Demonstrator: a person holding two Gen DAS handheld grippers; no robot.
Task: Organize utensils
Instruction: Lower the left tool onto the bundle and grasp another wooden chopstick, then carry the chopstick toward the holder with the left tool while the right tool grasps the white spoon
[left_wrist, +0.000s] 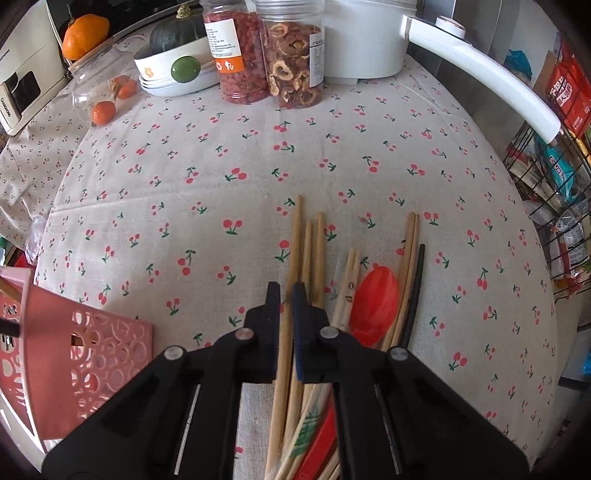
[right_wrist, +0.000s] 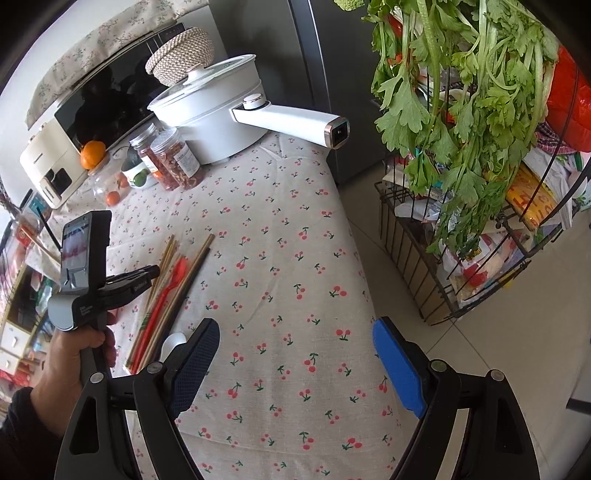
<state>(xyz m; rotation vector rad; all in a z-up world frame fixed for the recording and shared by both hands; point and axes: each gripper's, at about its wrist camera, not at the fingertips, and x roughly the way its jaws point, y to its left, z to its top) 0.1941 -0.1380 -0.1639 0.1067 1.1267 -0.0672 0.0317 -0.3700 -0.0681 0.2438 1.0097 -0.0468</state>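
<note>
Left gripper (left_wrist: 286, 295), fingers closed on one wooden chopstick (left_wrist: 291, 266) at the near-left edge of a loose pile on the cherry-print worktop (left_wrist: 221, 166). The chopstick runs between the fingers and on past their tips; whether it is lifted clear of the cloth cannot be told. The rest of the pile lies just beside it: several more wooden chopsticks (left_wrist: 408, 266), one black stick (left_wrist: 417, 280) and a red spoon (left_wrist: 375, 302), all fanned away from the camera. A white spoon (right_wrist: 173, 341) shows at the pile's near end in the right wrist view. A pink perforated basket (left_wrist: 92, 362), at the left of the worktop, already seems to hold a stick or two; its contents are mostly out of frame. Right gripper (right_wrist: 295, 354), fingers wide and empty, over bare cloth, well apart from the pile. Judged stage: early, most utensils unsorted; the held chopstick likely goes to the basket next.
</note>
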